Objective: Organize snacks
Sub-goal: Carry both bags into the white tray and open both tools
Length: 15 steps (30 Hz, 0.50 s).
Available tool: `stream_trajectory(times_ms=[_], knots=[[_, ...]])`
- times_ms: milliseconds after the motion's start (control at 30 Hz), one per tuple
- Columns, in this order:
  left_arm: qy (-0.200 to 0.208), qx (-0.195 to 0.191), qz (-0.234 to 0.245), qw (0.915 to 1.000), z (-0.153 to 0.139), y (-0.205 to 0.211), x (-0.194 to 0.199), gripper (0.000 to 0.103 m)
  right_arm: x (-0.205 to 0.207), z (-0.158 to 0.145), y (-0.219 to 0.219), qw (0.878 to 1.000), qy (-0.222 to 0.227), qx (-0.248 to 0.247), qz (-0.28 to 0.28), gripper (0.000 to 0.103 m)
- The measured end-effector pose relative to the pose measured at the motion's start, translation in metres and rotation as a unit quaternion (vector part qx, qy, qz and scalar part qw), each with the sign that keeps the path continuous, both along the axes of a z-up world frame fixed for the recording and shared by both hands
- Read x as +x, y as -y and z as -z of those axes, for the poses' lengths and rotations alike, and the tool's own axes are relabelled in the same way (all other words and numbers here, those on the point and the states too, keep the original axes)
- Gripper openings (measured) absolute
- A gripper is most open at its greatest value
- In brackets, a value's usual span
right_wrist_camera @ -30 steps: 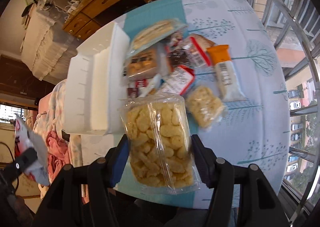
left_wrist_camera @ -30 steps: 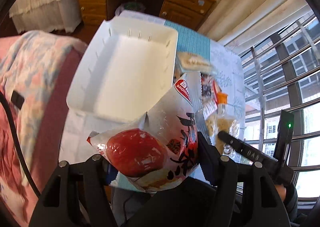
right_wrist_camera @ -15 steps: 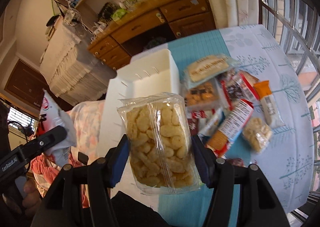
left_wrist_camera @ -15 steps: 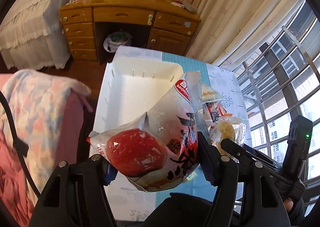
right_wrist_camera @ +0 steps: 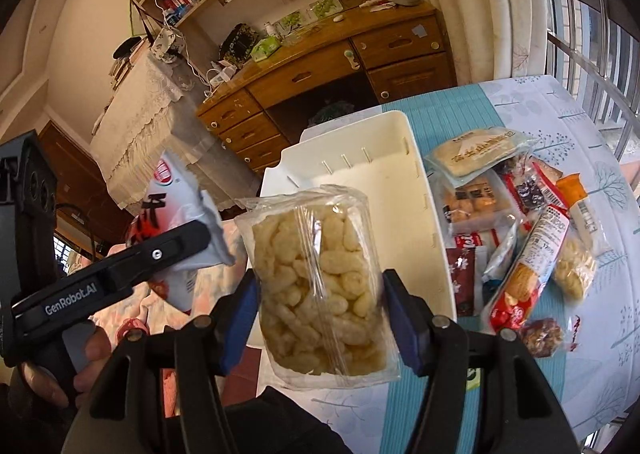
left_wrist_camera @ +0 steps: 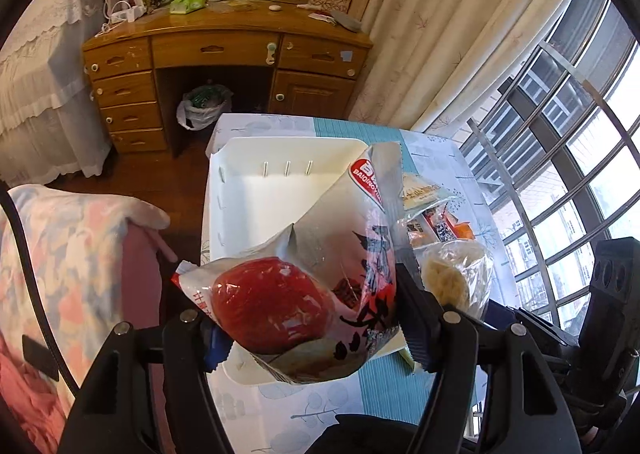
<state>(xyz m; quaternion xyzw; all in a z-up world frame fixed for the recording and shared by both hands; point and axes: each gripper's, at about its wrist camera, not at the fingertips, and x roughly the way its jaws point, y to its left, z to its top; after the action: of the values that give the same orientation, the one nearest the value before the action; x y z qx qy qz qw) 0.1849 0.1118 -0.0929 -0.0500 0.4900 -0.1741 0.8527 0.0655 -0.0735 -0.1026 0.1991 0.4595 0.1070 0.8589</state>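
Observation:
A white plastic bin (left_wrist_camera: 260, 213) lies on the table, nothing in it. My left gripper (left_wrist_camera: 312, 326) holds a red-and-white snack bag (left_wrist_camera: 304, 294) above the bin's near edge; its jaws are opening, but the pads still press on the bag. In the right wrist view the same bag (right_wrist_camera: 172, 189) hangs left of the bin (right_wrist_camera: 380, 181). My right gripper (right_wrist_camera: 320, 314) is shut on a clear bag of pale puffed snacks (right_wrist_camera: 320, 274), held over the bin's near end. That puffed bag (left_wrist_camera: 452, 274) shows to the right in the left wrist view.
A pile of several wrapped snacks (right_wrist_camera: 520, 221) lies on the tablecloth (right_wrist_camera: 600, 334) right of the bin. A wooden desk (left_wrist_camera: 224, 49) stands beyond the table, a flowered blanket (left_wrist_camera: 60, 254) to the left, window bars (left_wrist_camera: 560, 133) to the right. A hand (right_wrist_camera: 60, 366) grips the left tool.
Both grippers pulled back and tilted up, so the bin looks smaller and the desk and wall came into view. The right gripper moved leftward over the bin. Each bag stays held.

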Motion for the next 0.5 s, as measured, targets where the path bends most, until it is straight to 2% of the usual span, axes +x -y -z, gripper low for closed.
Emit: stream_trajectory(times_ms=[67,100,200,333,500], knots=[[-0.001,-0.005,0.000,1.0000,0.001,-0.002,0.002,0.086,0.002,-0.001,-0.003,1.000,-0.005,-0.011,-0.002,0.061],[-0.001,-0.009,-0.002,1.0000,0.001,-0.003,0.003,0.089,0.003,0.000,-0.004,1.000,-0.012,-0.018,0.001,0.062],[-0.001,-0.024,-0.009,0.9997,0.001,-0.007,0.003,0.091,0.003,0.002,-0.003,0.999,-0.027,-0.027,0.010,0.066],[-0.003,-0.032,-0.018,0.9993,0.003,-0.011,0.001,0.091,0.000,-0.001,-0.003,0.999,-0.024,-0.034,0.015,0.075],[0.004,-0.033,-0.025,0.9991,0.000,-0.014,-0.004,0.091,-0.003,-0.004,-0.003,0.999,-0.019,-0.033,0.015,0.076]])
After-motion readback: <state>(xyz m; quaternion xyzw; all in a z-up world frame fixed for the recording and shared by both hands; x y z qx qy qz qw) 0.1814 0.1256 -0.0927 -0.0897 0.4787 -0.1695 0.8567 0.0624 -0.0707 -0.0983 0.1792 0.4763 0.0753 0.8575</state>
